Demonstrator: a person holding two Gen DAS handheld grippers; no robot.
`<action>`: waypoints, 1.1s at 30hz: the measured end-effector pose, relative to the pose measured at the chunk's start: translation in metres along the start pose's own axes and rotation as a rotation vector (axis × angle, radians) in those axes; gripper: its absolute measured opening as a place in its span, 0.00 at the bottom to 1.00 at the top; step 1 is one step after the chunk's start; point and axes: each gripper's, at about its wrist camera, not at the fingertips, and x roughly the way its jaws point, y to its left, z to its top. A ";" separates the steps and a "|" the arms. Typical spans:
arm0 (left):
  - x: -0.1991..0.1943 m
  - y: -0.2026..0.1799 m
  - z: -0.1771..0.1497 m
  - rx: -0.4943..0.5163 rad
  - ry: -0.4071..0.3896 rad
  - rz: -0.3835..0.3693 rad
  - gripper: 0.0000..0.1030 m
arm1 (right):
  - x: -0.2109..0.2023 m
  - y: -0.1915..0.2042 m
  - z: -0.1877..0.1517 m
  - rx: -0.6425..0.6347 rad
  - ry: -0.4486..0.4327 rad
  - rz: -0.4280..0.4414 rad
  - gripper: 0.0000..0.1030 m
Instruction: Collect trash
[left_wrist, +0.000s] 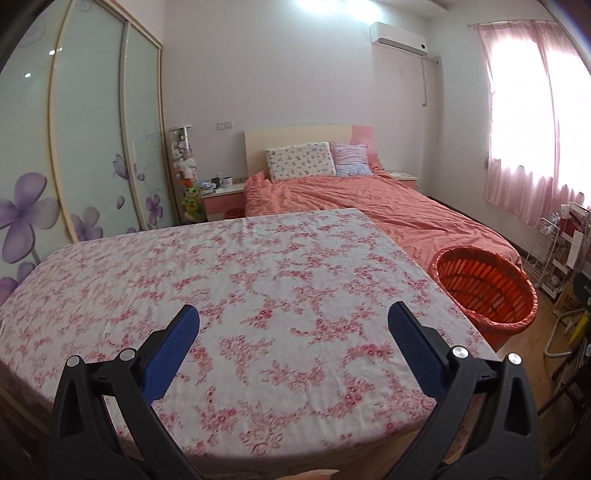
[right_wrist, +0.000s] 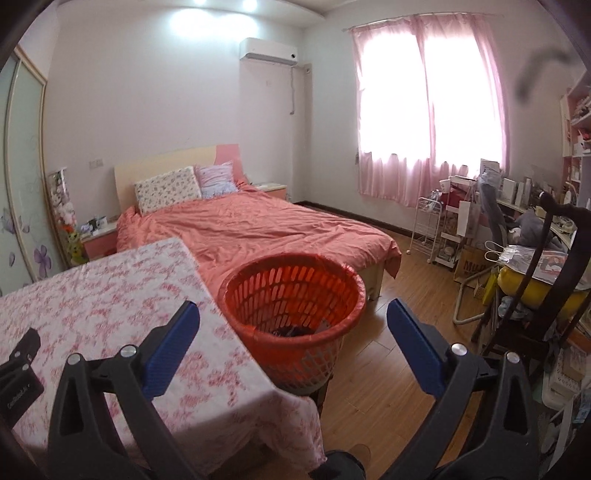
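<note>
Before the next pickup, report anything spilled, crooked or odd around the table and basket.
Nothing stands out. The floral tablecloth lies flat and bare, the orange basket stands upright beside the table with dark trash at its bottom, and the floor near it shows no spill.

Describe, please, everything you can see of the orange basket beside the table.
The orange basket is a round plastic bin with slotted walls, lined with a thin orange bag folded over its rim. It stands upright, raised off the wooden floor on something hidden beneath it, close against the corner of the floral-clothed table and just in front of the bed. Dark items lie at its bottom; what they are is unclear. Neither gripper touches it.
</note>
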 end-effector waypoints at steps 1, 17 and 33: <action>-0.001 0.002 -0.001 -0.006 0.002 -0.002 0.98 | -0.002 0.004 -0.002 -0.008 0.016 0.005 0.96; -0.010 0.022 -0.012 -0.091 0.088 -0.026 0.98 | -0.015 0.027 -0.017 -0.034 0.103 0.012 0.96; -0.020 0.022 -0.013 -0.083 0.100 -0.037 0.98 | -0.021 0.027 -0.021 -0.019 0.146 0.038 0.96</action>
